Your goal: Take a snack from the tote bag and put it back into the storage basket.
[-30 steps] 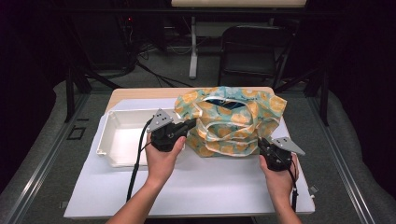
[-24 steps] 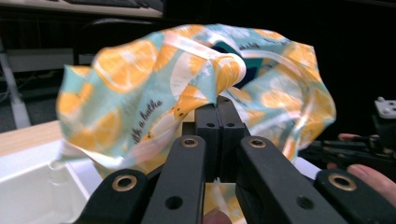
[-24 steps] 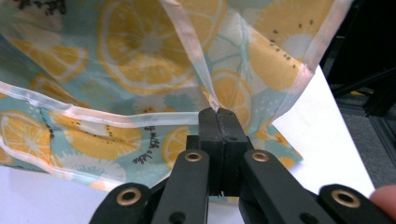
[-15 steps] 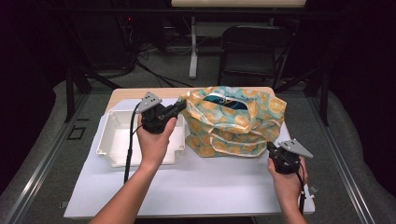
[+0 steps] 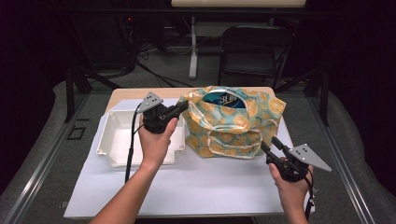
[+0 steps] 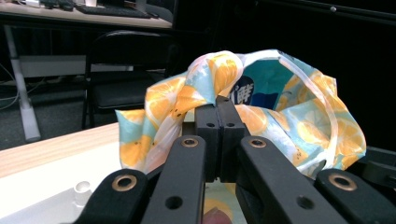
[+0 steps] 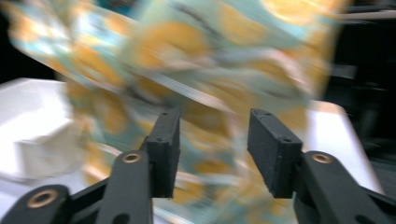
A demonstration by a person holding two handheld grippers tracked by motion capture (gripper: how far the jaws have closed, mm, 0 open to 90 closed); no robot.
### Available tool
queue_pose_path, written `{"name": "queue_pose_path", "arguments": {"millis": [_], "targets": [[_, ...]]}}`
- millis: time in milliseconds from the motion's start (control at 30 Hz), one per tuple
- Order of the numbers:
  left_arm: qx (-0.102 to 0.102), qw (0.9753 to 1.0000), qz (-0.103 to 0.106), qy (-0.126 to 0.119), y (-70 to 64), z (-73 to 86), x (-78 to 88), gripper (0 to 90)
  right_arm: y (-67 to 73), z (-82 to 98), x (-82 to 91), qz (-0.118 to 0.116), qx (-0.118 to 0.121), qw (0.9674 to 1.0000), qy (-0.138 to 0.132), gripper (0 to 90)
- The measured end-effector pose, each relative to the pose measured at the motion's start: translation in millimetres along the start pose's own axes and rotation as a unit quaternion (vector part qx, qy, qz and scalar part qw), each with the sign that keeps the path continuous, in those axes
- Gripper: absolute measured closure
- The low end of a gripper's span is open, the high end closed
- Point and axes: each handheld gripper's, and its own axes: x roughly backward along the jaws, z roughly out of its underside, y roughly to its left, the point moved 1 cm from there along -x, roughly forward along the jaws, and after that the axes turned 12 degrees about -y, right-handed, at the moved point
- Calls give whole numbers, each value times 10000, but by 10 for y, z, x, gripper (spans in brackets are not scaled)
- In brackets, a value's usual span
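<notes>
A cloth bag (image 5: 236, 126) printed with orange slices stands upright on the table, its mouth open over a blue package (image 5: 227, 99). My left gripper (image 5: 183, 106) is shut on the bag's upper left edge, holding it up; its own view has the jaws (image 6: 217, 105) pressed together with the fabric (image 6: 187, 98) bunched at the tips. Near the bag's lower right corner my right gripper (image 5: 269, 143) is apart from the bag. Its jaws (image 7: 212, 126) have just been opening, and nothing is between them; the bag (image 7: 201, 60) is blurred beyond.
A white plastic tray (image 5: 108, 135) sits left of the bag, under my left hand. A white sheet (image 5: 210, 186) covers the near table. A dark folding chair (image 5: 252, 51) stands behind the far edge.
My left gripper rose and moved toward the far side with the bag's edge, so the bag now stands upright and open. My right gripper drew back from the bag's right side and opened.
</notes>
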Motion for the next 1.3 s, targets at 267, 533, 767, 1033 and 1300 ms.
{"name": "queue_pose_path", "arguments": {"millis": [267, 533, 767, 1033, 1300], "targets": [[-168, 9998, 13, 75, -63, 65, 26, 900, 377, -148, -249, -373, -52, 9992, -126, 356], [-325, 9993, 131, 147, -84, 113, 33, 900, 432, -263, -441, -237, -249, 9993, -142, 501], [-382, 9992, 124, 92, -39, 88, 65, 900, 392, -296, -585, -55, 187, 9998, 76, 900], [-491, 9986, 182, 69, -28, 32, 39, 900, 286, -615, -619, -112, 412, 9987, -279, 900], [-612, 9980, 127, -11, 42, -192, -172, 886, 191, -903, -855, -28, 756, 9963, -397, 900]]}}
